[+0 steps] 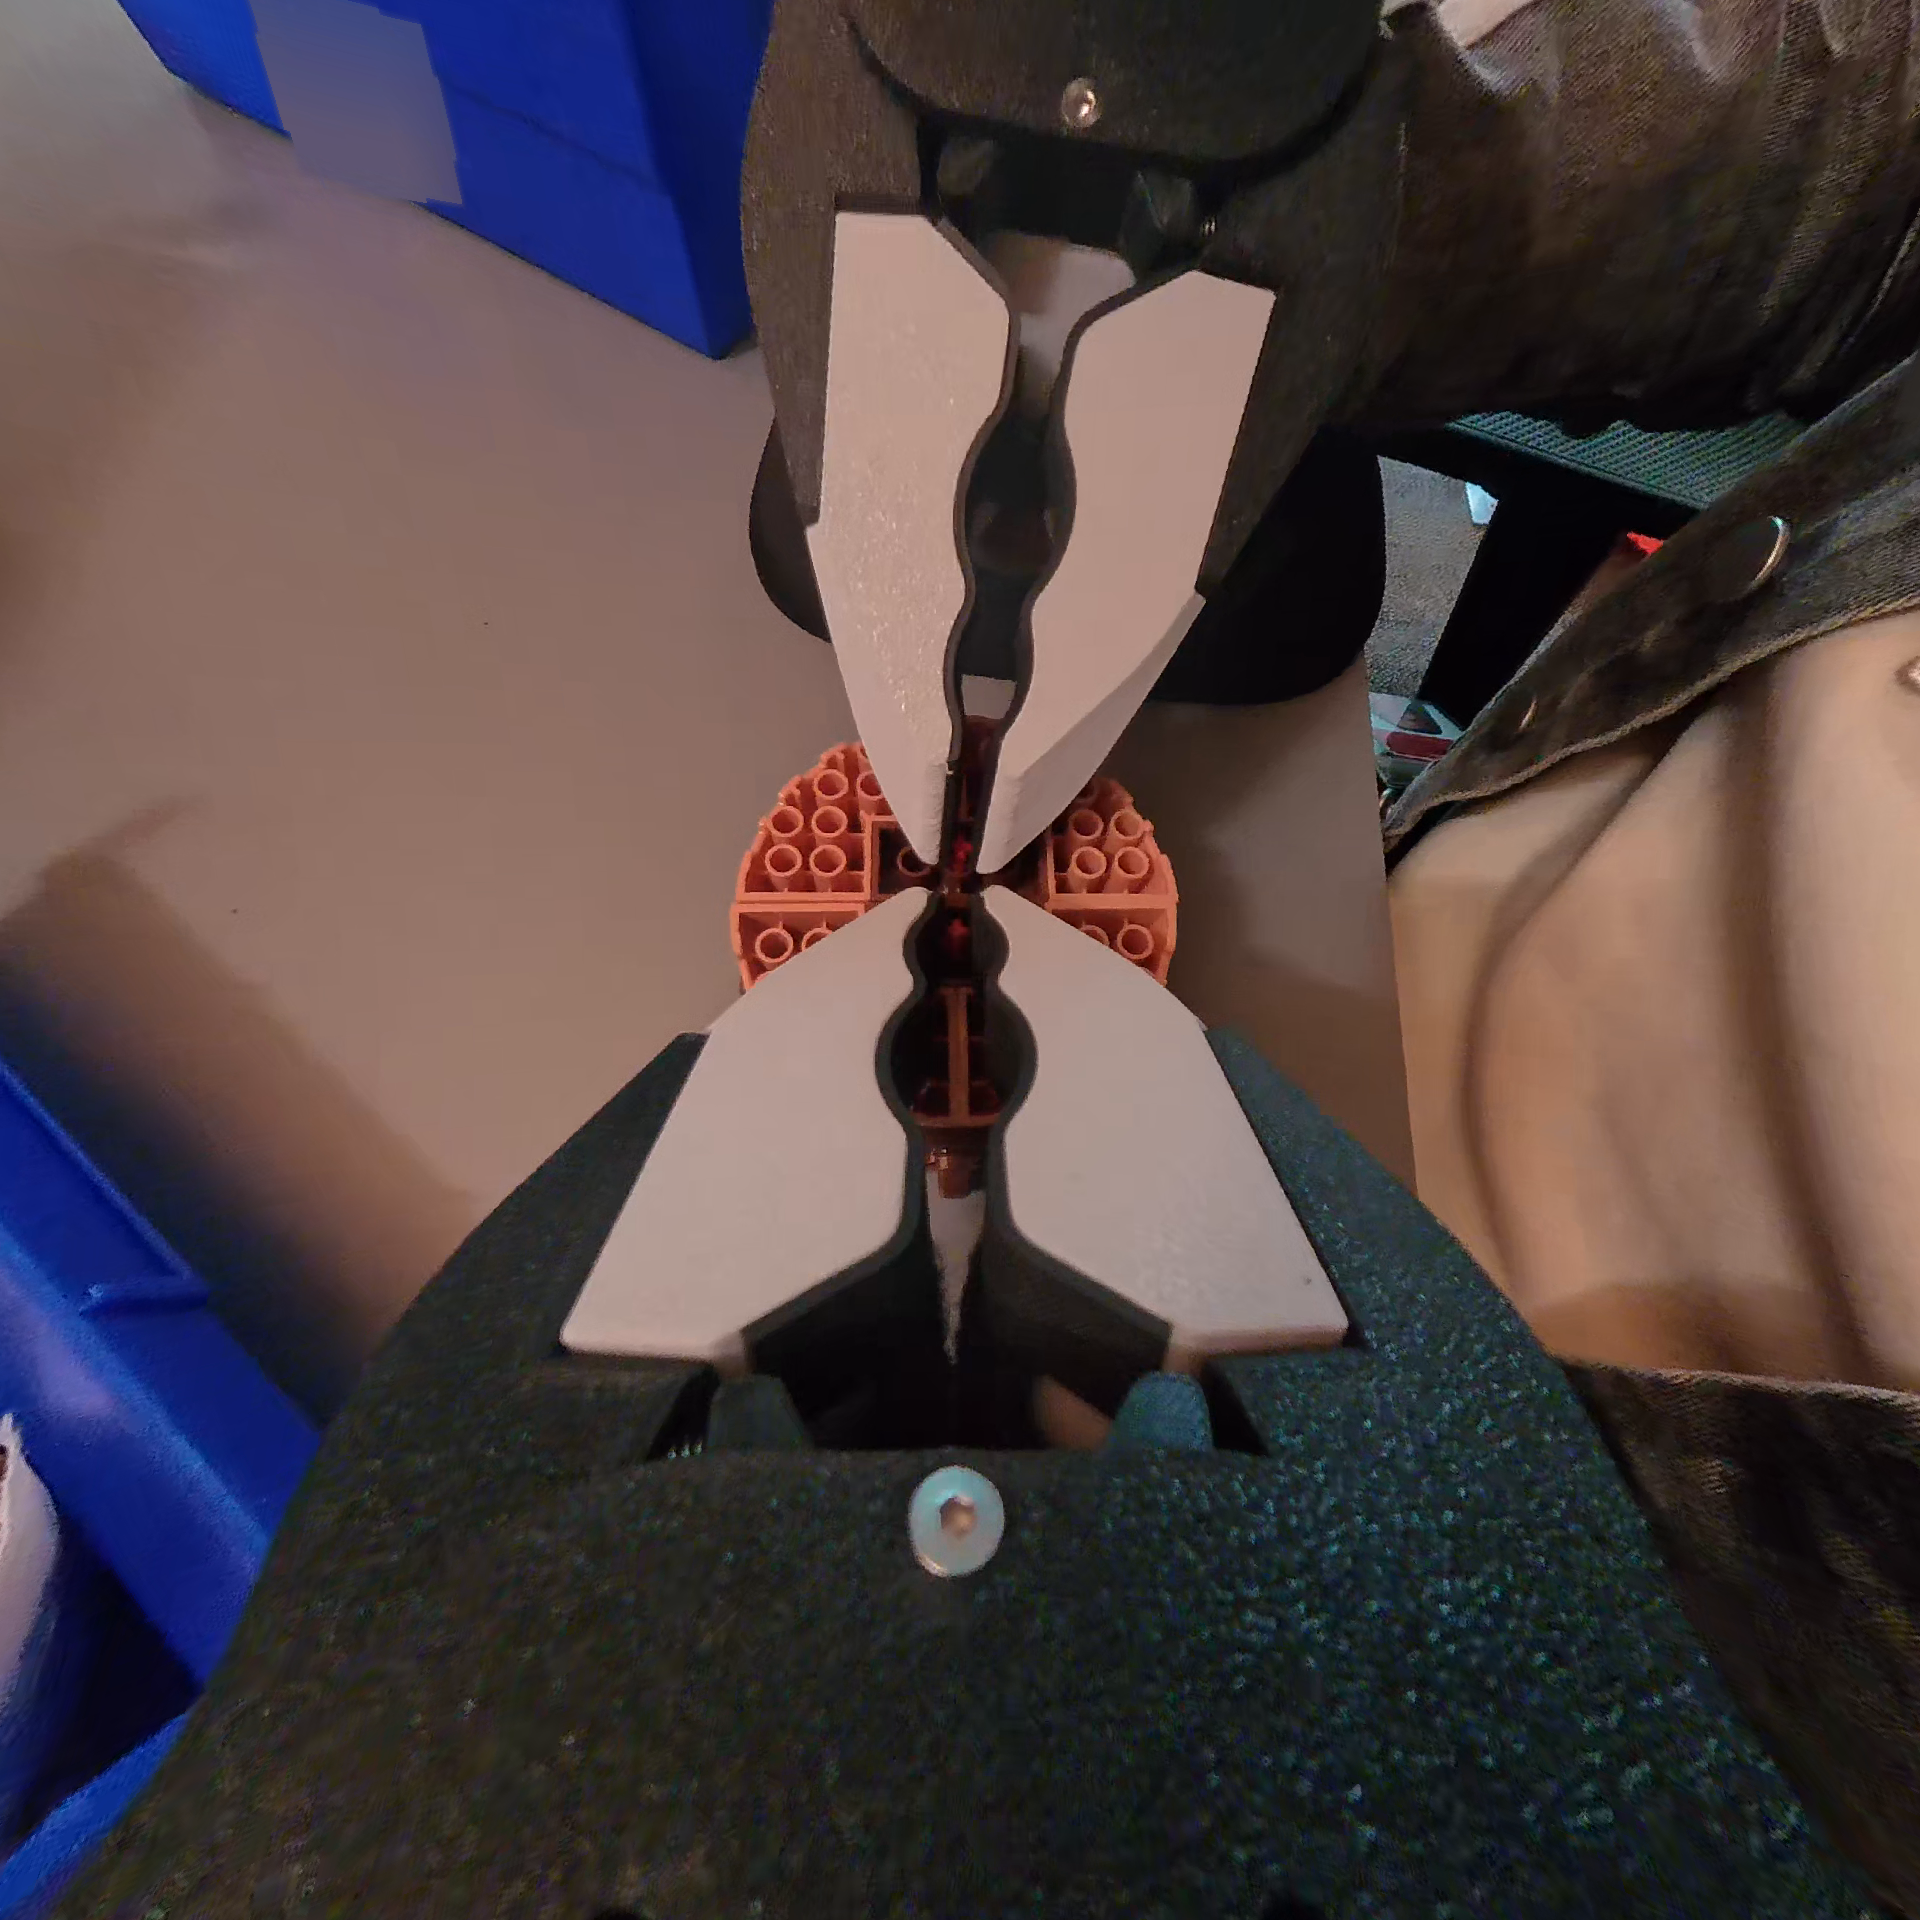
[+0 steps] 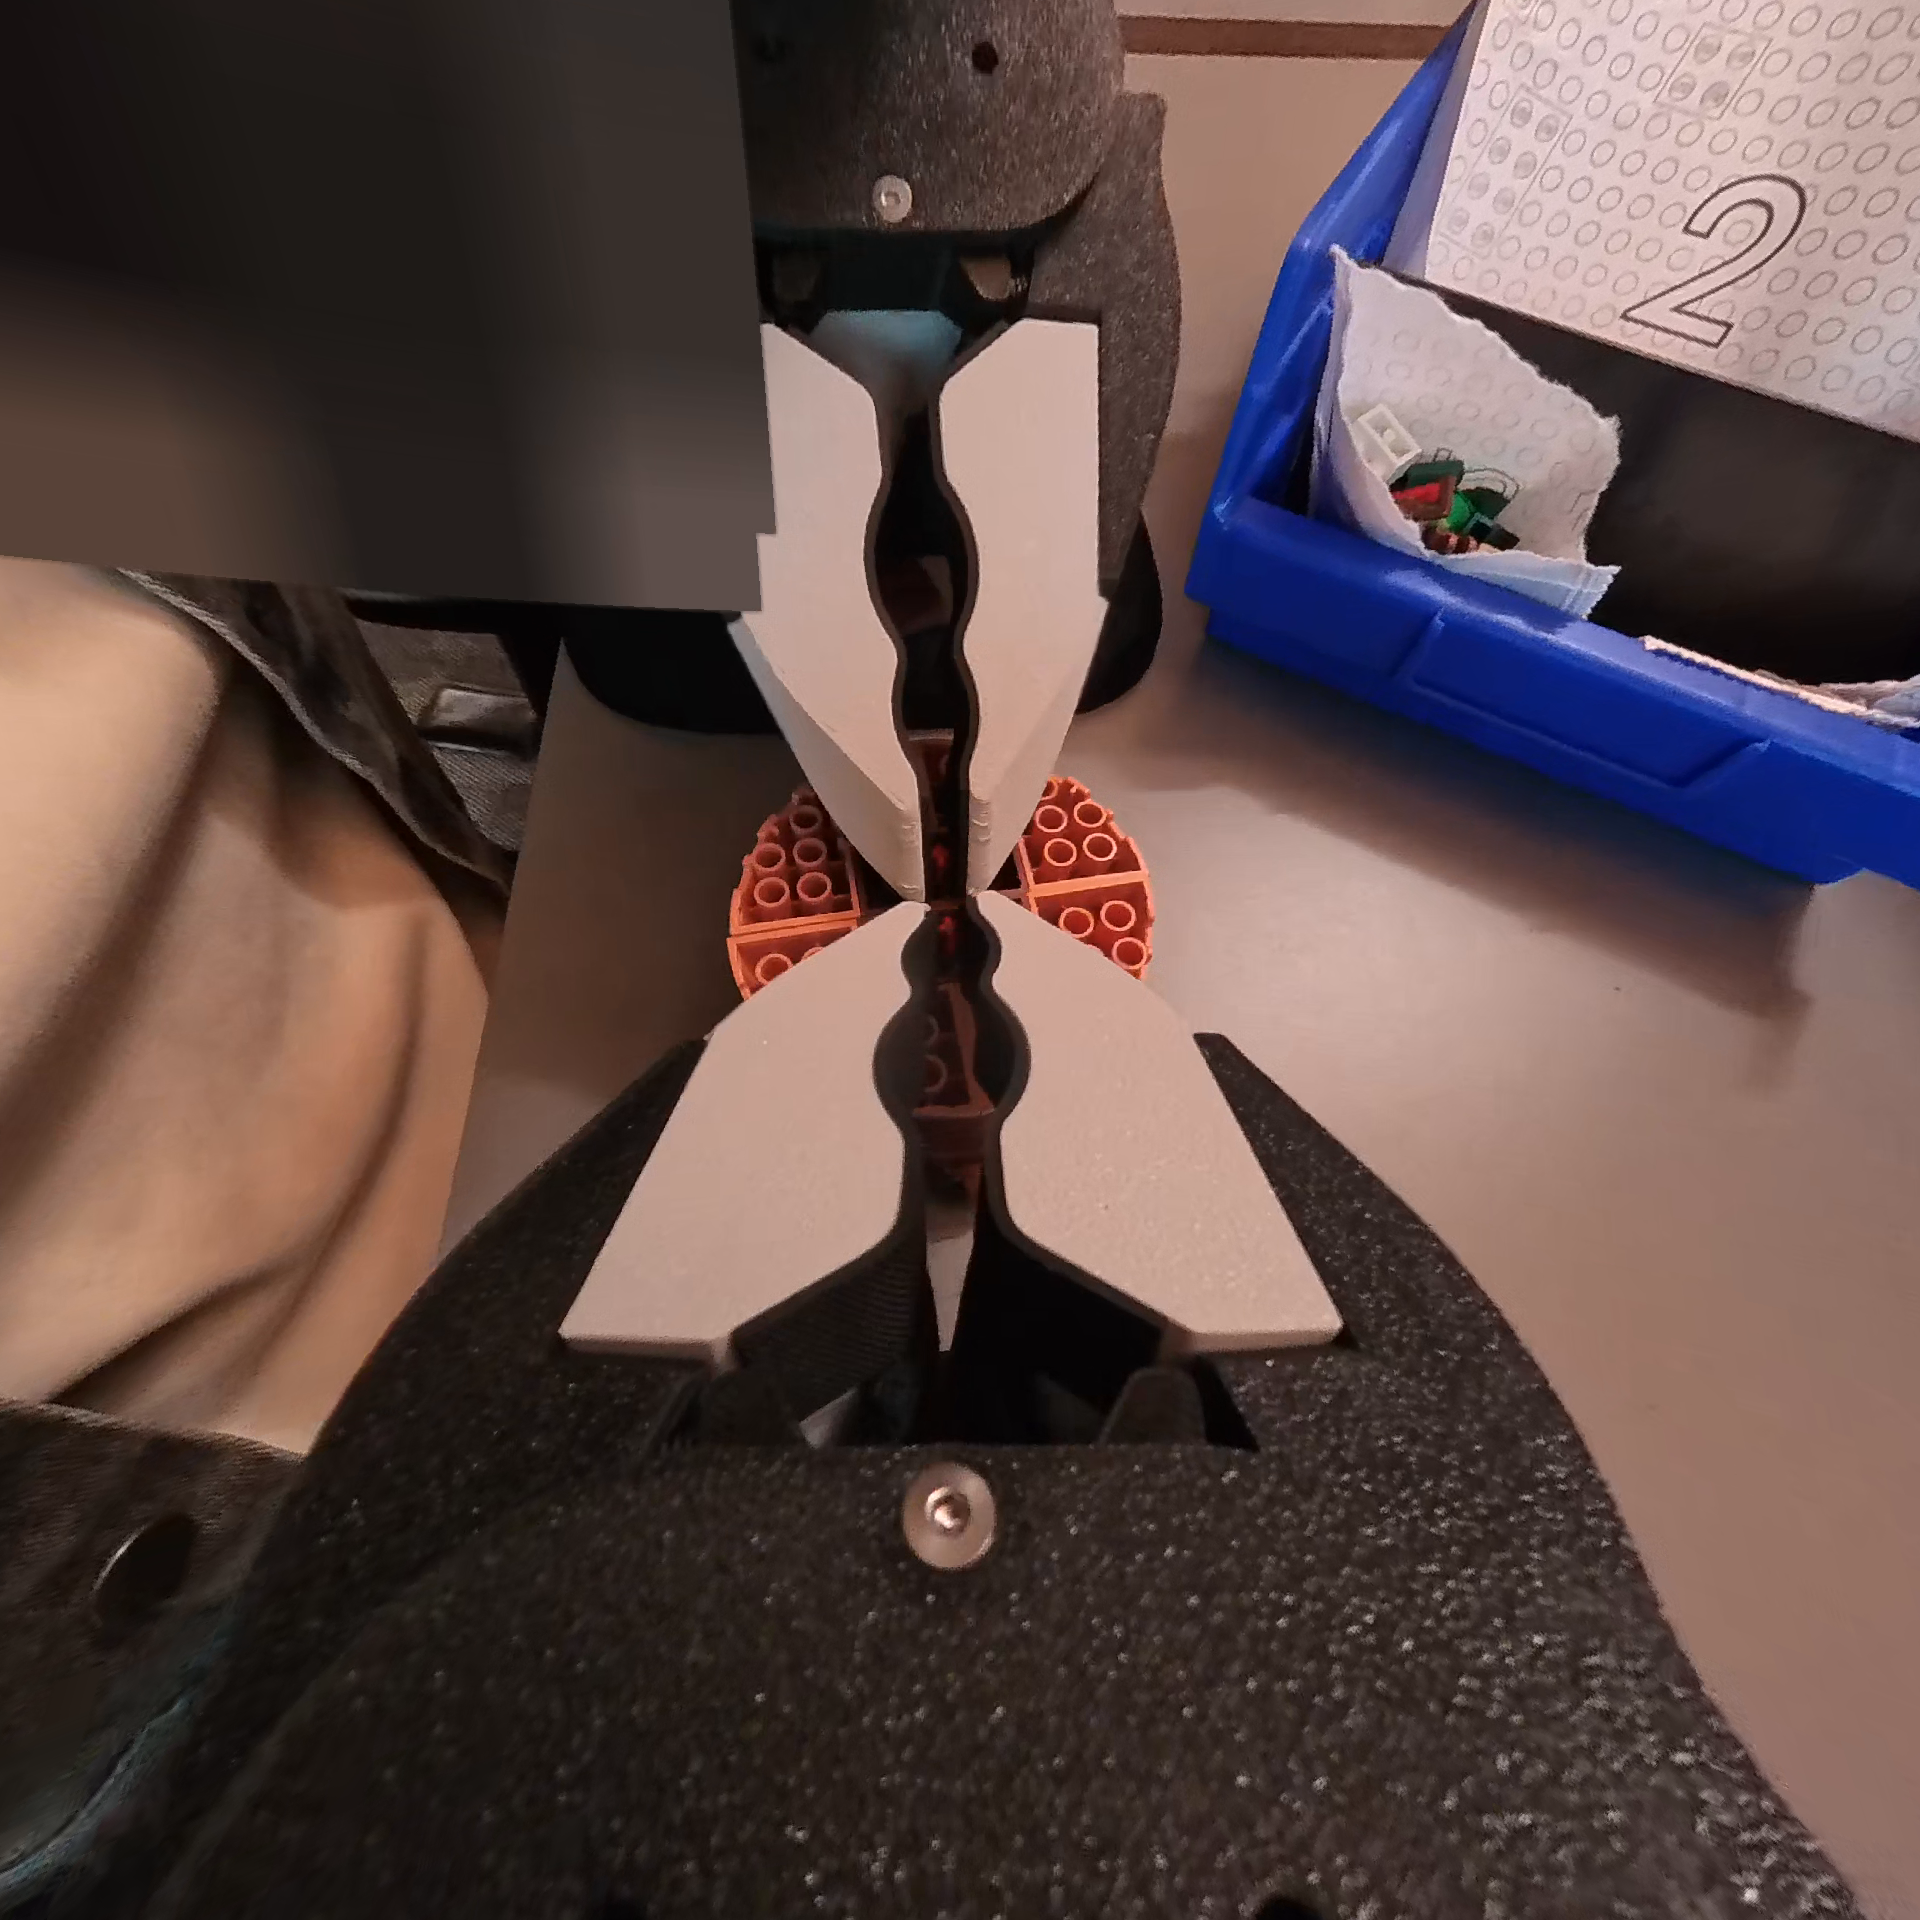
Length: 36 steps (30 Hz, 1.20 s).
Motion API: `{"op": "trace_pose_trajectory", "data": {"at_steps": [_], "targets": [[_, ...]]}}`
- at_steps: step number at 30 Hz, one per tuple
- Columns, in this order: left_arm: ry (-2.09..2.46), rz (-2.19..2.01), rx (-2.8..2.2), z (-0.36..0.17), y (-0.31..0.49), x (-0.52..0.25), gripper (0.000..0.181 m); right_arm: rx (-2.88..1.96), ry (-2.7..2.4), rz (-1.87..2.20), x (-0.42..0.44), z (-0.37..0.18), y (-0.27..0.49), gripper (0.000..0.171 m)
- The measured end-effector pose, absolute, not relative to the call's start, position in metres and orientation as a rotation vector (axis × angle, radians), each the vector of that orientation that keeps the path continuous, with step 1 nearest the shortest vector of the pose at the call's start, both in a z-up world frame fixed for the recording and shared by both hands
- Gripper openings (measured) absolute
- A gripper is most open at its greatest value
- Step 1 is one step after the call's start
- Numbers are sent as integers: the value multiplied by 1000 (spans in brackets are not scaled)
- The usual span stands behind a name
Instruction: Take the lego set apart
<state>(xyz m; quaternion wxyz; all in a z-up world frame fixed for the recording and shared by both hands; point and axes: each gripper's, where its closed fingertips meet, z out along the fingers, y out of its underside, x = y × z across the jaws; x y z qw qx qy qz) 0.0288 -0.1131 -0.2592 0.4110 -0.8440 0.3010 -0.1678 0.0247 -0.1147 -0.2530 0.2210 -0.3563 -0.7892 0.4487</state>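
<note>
An orange round lego set [image 1: 805, 847] lies with its underside tubes up, just under both grippers; it also shows in the right wrist view [image 2: 1086, 847]. A thin dark red-brown part [image 1: 954, 1049] of it runs up between the fingers. My left gripper [image 1: 956, 906] is shut on this part. My right gripper [image 1: 964, 831] comes from the opposite side, tip to tip with the left, and is shut on the same part. In the right wrist view my right gripper [image 2: 951, 912] is at the bottom and the left gripper [image 2: 943, 836] is at the top. The part's full shape is hidden by the fingers.
A blue bin [image 2: 1538, 675] at the right holds a torn paper bag [image 2: 1455, 416] with small lego pieces. More blue bins stand at the far left [image 1: 582, 156] and near left [image 1: 104, 1351]. A person's beige garment [image 1: 1662, 1039] is close by. The table [image 1: 416, 623] is tan. My two grippers' fingertips are within a few centimetres of each other.
</note>
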Motion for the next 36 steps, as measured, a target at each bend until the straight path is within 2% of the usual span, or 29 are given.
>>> {"op": "trace_pose_trajectory", "data": {"at_steps": [6,7,8,9,11,17,21,22,30,36], "targets": [[766,-419,-2129,-260,-114,30,5,-957,-2149,1237,26,-252,-117,1],[769,-418,-2129,-260,-114,30,5,-896,-2073,1372,28,-234,-124,0],[771,-421,-2129,-260,-114,30,5,-790,-1825,1691,34,-177,-127,0],[779,-417,-2126,-260,-114,30,5,-756,-1666,1782,39,-138,-111,0],[794,-399,-2115,-259,-114,30,5,-854,-1854,1329,33,-161,-83,0],[833,-355,-2060,-258,-112,30,5,-937,-2183,1175,40,-223,-108,0],[793,-467,-2079,-255,-120,34,29,-967,-2401,1009,34,-242,-114,7],[796,-451,-2083,-256,-121,33,29,-972,-2480,934,35,-247,-112,9],[781,-373,-2049,-254,-115,39,35,-887,-2792,559,34,-254,-113,11],[727,-341,-2035,-252,-112,33,34,-834,-2834,456,30,-254,-114,6]]}}
